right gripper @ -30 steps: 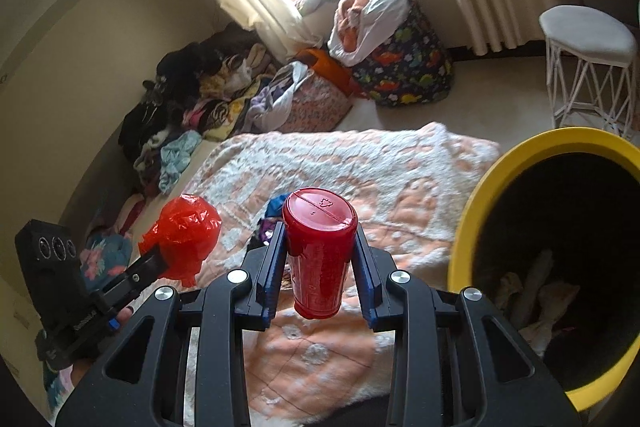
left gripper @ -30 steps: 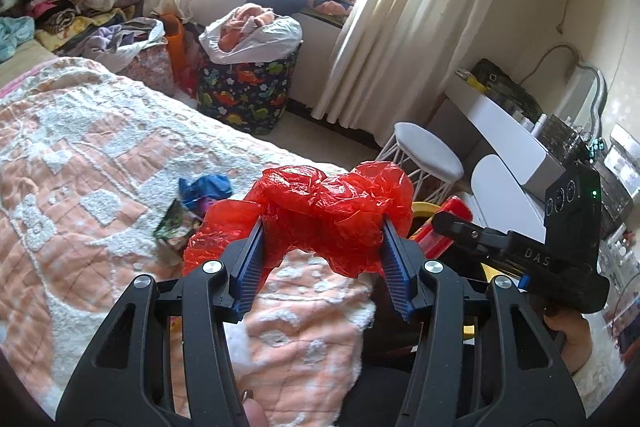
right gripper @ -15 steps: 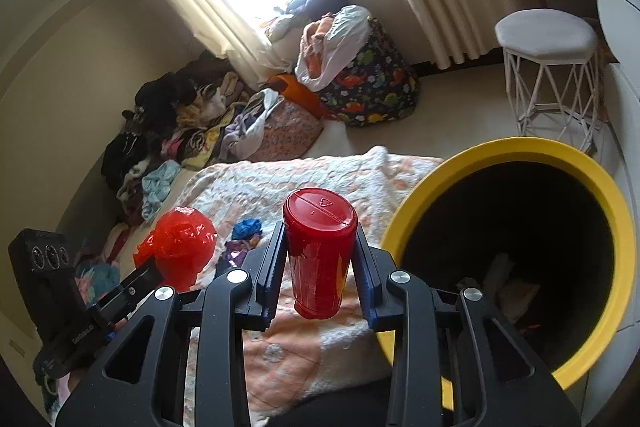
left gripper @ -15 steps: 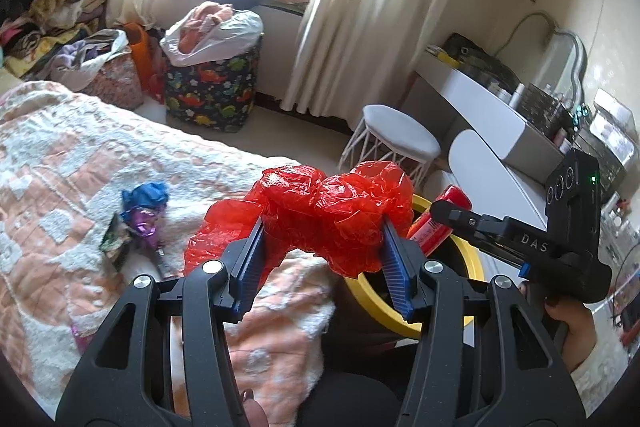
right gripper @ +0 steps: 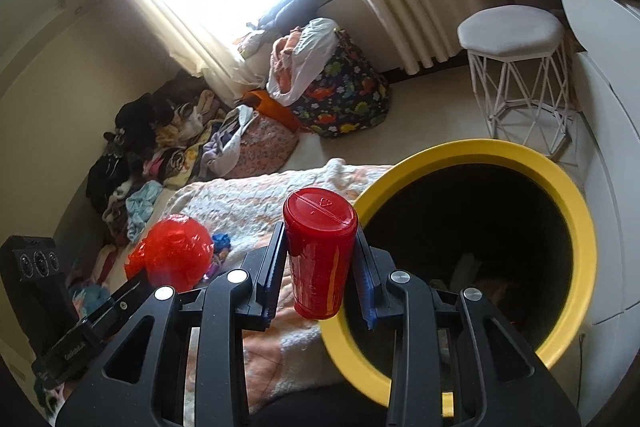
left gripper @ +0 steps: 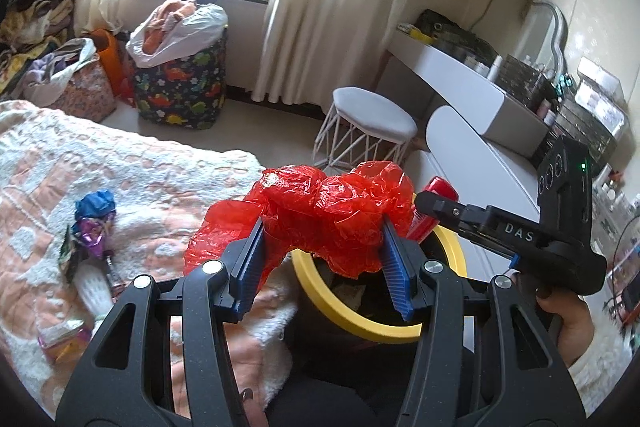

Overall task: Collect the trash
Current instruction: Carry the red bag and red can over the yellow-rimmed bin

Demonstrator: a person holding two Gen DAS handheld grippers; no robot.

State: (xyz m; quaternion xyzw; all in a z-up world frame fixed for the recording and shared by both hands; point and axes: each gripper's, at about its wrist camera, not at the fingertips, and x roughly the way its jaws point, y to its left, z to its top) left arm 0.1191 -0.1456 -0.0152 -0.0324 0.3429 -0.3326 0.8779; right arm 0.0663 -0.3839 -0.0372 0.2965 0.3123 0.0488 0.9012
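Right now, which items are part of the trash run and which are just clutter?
Job:
- crumpled red plastic bag, in left tongs
- red plastic cup, in right tongs
- yellow-rimmed black bin
- wrappers on bed

Clutter:
- dinosaur-print laundry bag
- white wire stool
- clothes pile

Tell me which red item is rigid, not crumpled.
The red cup in the right gripper: smooth, hard-sided. The left gripper holds a crumpled red plastic bag.
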